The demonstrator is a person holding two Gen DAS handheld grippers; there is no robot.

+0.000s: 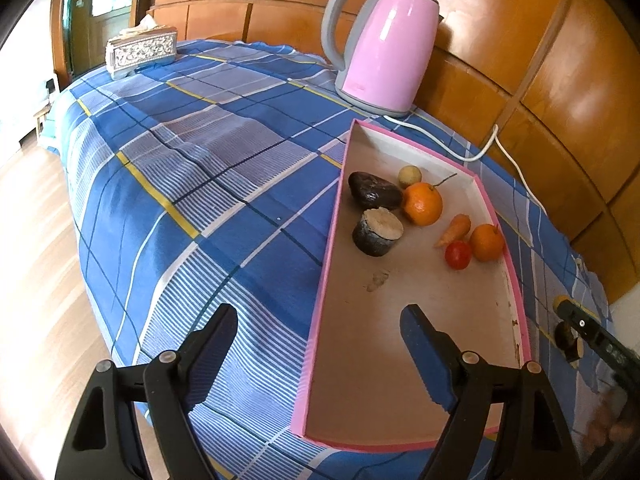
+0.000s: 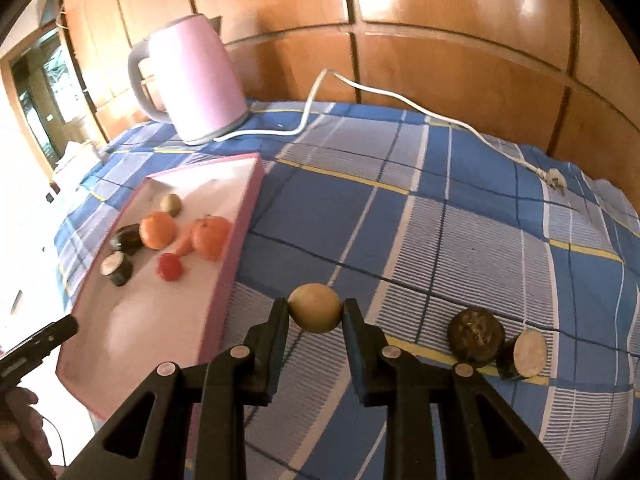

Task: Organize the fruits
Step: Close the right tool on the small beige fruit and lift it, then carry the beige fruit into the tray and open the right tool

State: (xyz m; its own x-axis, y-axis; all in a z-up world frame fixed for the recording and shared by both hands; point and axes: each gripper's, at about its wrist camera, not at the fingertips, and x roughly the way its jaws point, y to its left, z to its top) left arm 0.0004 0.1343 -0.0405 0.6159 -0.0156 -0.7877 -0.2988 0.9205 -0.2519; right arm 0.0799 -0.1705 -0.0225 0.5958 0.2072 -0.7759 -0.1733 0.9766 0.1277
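A pink-rimmed tray [image 1: 326, 248] lies on the blue checked cloth. It holds a dark avocado-like fruit [image 1: 374, 190], a cut dark piece [image 1: 378, 231], a small yellowish fruit [image 1: 409, 175], two oranges [image 1: 422, 204] [image 1: 487, 242], a carrot [image 1: 454, 230] and a tomato [image 1: 458, 255]. My left gripper [image 1: 320, 320] hangs open over the tray's near left rim, with nothing between its fingers. My right gripper [image 2: 315, 314] is shut on a tan round fruit [image 2: 315, 304] above the cloth, just right of the tray [image 2: 240, 236]. A dark round fruit [image 2: 476, 334] and a cut piece [image 2: 526, 354] lie on the cloth at the right.
A pink kettle [image 1: 384, 44] stands behind the tray against the wooden wall. Its white cord [image 2: 360, 88] trails across the cloth to a loose plug [image 2: 556, 180]. A tissue box [image 1: 142, 50] sits at the far left corner. The table's left edge drops to a wooden floor [image 1: 36, 240].
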